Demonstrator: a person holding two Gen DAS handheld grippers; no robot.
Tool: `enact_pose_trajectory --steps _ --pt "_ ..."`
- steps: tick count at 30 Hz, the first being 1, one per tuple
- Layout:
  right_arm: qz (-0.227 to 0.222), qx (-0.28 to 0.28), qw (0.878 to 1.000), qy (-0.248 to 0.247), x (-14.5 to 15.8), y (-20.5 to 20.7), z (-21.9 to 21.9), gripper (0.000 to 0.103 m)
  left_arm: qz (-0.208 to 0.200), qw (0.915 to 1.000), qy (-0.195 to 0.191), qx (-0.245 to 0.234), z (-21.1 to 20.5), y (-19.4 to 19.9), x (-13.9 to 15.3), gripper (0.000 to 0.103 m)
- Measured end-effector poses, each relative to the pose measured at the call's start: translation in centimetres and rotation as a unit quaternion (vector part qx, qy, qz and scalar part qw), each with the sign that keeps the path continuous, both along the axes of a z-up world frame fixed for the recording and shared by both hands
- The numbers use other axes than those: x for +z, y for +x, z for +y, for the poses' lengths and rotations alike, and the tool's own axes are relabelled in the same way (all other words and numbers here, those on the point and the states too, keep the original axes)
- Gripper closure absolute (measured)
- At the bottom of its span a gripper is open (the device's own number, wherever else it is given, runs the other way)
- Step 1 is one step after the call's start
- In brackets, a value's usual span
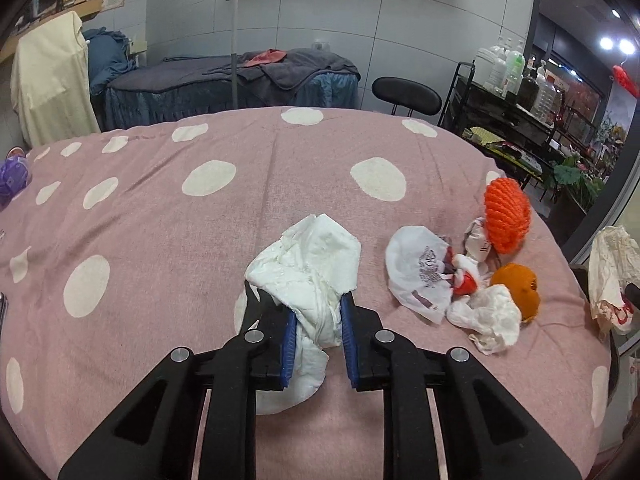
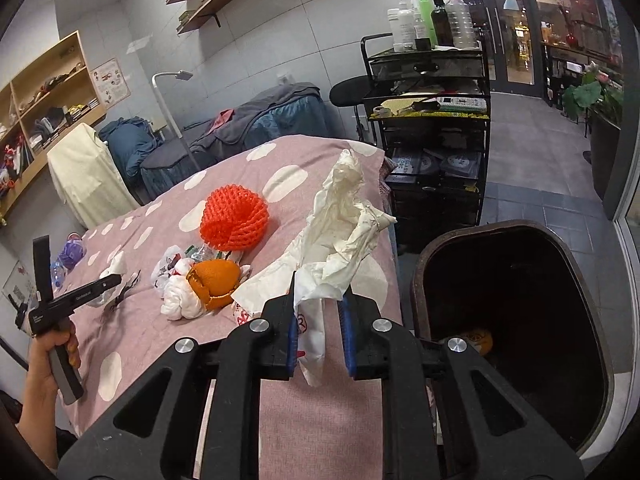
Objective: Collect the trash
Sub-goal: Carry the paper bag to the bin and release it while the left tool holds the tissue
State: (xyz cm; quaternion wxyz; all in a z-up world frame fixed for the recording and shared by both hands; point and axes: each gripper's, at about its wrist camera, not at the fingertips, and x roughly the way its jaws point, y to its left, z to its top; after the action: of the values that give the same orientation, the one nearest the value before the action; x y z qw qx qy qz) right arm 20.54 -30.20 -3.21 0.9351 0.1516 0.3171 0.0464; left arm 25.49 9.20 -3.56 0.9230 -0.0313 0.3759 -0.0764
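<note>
Room background, both wrist views.
Pink polka-dot bedcover [image 1: 160,208] fills mid-frame. Upper centre: massage bed under grey blanket [image 1: 280,68]. Upper right: black trolley [image 2: 432,92] carrying bottles [image 2: 432,12]. Upper left: wooden shelf unit [image 2: 44,92], cream cloth [image 2: 84,172] draped below; black stool [image 1: 406,96] beside trolley.

The right gripper [image 2: 318,320] pinches a crumpled plastic bag [image 2: 340,232] beside the bin [image 2: 420,276].

Trash bin [image 2: 520,320] bottom dark; bin's near rim cut off by frame edge
</note>
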Motion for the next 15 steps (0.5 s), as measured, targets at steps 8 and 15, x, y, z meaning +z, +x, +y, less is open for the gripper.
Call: enact_pose_trajectory --steps 8,15 --pt "-0.024 -0.009 1.0 -0.009 1.0 -2.7 -1.3 0.088 -0.058 0.9976 -0.005 -0.038 -4.1 -5.9 2.9 0.084" --pt "-0.042 -0.031 0.998 -0.025 1.7 -5.4 -3.4 0.088 -0.077 0.9922 -0.029 -0.093 -8.8 -9.0 4.1 0.084"
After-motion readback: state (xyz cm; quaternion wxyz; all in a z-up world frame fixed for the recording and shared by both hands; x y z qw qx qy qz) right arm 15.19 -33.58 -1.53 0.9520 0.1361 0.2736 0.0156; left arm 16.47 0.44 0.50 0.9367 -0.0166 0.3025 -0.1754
